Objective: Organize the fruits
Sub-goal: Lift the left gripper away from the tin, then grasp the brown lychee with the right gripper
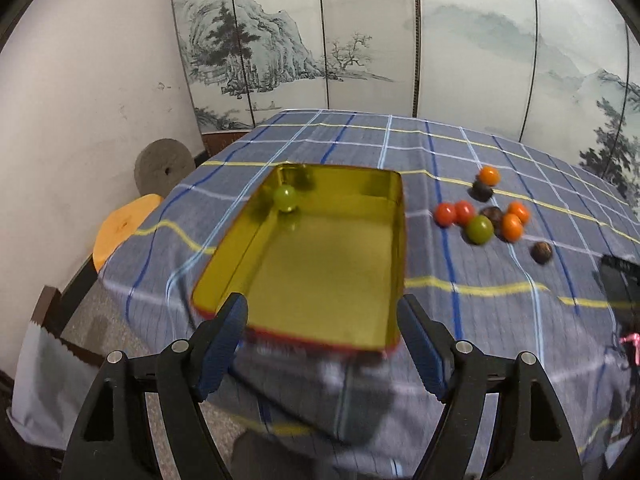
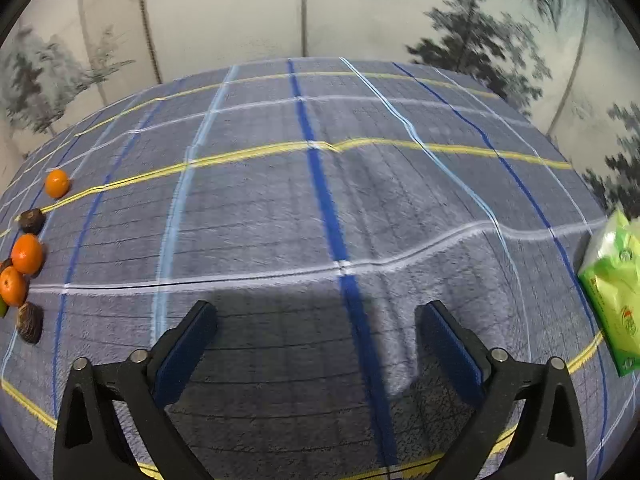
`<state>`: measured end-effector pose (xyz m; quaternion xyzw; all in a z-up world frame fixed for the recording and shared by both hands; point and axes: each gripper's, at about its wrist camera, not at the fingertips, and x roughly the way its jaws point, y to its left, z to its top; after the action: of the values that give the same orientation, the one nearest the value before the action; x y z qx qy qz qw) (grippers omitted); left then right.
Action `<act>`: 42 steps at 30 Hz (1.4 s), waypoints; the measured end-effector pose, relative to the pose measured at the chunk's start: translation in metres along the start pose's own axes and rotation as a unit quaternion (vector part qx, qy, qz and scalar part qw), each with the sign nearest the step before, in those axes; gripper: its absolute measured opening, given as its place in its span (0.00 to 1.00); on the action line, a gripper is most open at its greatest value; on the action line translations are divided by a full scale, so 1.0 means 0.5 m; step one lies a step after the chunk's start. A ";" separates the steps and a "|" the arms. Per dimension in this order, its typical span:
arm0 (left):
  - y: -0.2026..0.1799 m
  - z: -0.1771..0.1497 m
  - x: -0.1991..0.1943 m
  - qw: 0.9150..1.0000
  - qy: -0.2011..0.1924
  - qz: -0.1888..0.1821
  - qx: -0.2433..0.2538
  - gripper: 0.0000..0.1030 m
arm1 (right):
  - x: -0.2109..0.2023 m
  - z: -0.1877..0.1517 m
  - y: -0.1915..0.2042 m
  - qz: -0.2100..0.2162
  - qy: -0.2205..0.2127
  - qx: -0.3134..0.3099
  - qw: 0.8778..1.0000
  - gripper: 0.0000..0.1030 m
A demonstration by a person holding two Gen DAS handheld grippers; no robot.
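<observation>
A gold metal tin (image 1: 320, 276) with a red outer rim sits on the checked tablecloth, its near edge between my left gripper's (image 1: 322, 316) open fingers. One green grape (image 1: 285, 197) lies in the tin's far left corner. Right of the tin lie loose fruits: red tomatoes (image 1: 454, 213), a green grape (image 1: 479, 229), small oranges (image 1: 513, 224) and dark brown fruits (image 1: 541, 252). My right gripper (image 2: 316, 316) is open and empty above bare cloth; oranges (image 2: 26, 254) and brown fruits (image 2: 29, 323) show at its far left.
A green packet (image 2: 614, 288) lies at the table's right edge. A wooden stool (image 1: 120, 232) and a round stone (image 1: 164, 166) stand left of the table. A painted folding screen (image 1: 360, 40) stands behind it.
</observation>
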<state>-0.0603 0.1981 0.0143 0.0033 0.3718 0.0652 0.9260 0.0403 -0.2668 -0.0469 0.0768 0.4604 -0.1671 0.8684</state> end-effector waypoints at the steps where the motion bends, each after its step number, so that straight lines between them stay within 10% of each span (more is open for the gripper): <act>1: -0.001 -0.011 -0.012 1.000 -0.004 0.000 0.001 0.75 | -0.015 -0.003 0.012 0.015 -0.008 -0.009 1.000 0.89; 8: 0.004 -0.040 -0.055 1.000 -0.016 0.003 0.004 0.75 | -0.136 -0.024 0.154 0.183 -0.059 -0.134 0.972 0.81; 13: -0.001 -0.049 -0.062 0.999 -0.002 -0.045 -0.022 0.75 | -0.125 -0.046 0.244 0.243 -0.026 -0.202 0.949 0.52; 29: -0.061 -0.058 -0.034 0.998 0.029 -0.059 0.015 0.76 | -0.070 -0.058 0.371 0.251 0.005 -0.269 0.930 0.49; 34: -0.059 -0.057 -0.030 0.998 0.033 -0.054 0.017 0.76 | -0.059 -0.059 0.380 0.239 0.014 -0.267 0.933 0.30; 42: -0.028 -0.053 -0.021 0.998 0.038 -0.046 -0.007 0.76 | -0.176 -0.093 0.360 0.288 -0.021 -0.238 0.927 0.30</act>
<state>-0.0841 0.1820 0.0016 -0.0223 0.4061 0.0253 0.9132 0.0235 -0.0662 -0.0044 -0.0070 0.4262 0.2029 0.8816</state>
